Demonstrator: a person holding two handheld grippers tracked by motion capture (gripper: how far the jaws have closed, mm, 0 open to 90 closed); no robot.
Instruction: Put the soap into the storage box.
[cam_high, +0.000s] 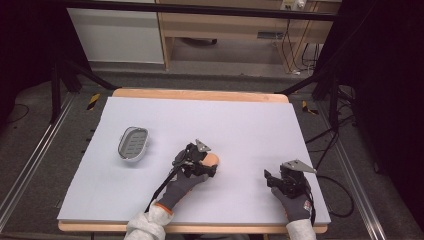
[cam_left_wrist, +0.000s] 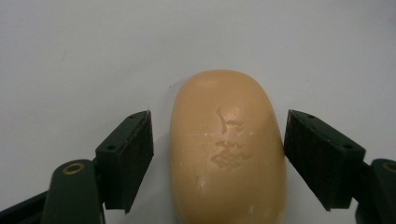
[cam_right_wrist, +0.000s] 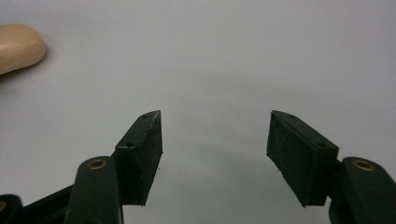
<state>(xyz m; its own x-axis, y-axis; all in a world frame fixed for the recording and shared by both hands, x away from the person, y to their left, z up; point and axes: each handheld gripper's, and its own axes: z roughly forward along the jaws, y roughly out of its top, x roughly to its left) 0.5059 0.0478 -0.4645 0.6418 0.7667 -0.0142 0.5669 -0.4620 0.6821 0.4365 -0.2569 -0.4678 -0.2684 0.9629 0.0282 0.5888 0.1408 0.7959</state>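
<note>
Left gripper: jaws apart, straddling tan soap bar. Right gripper: jaws apart, empty, at soap's 4 o'clock. Grey dish: at soap's 10 o'clock.

High view: my fixed overhead, facing forward-down over white table | gripper views: close, low along jaws | shared by all: soap bar

A grey soap dish sits on the pale table, well apart from the left gripper, off to its left and a little farther from the person.
</note>
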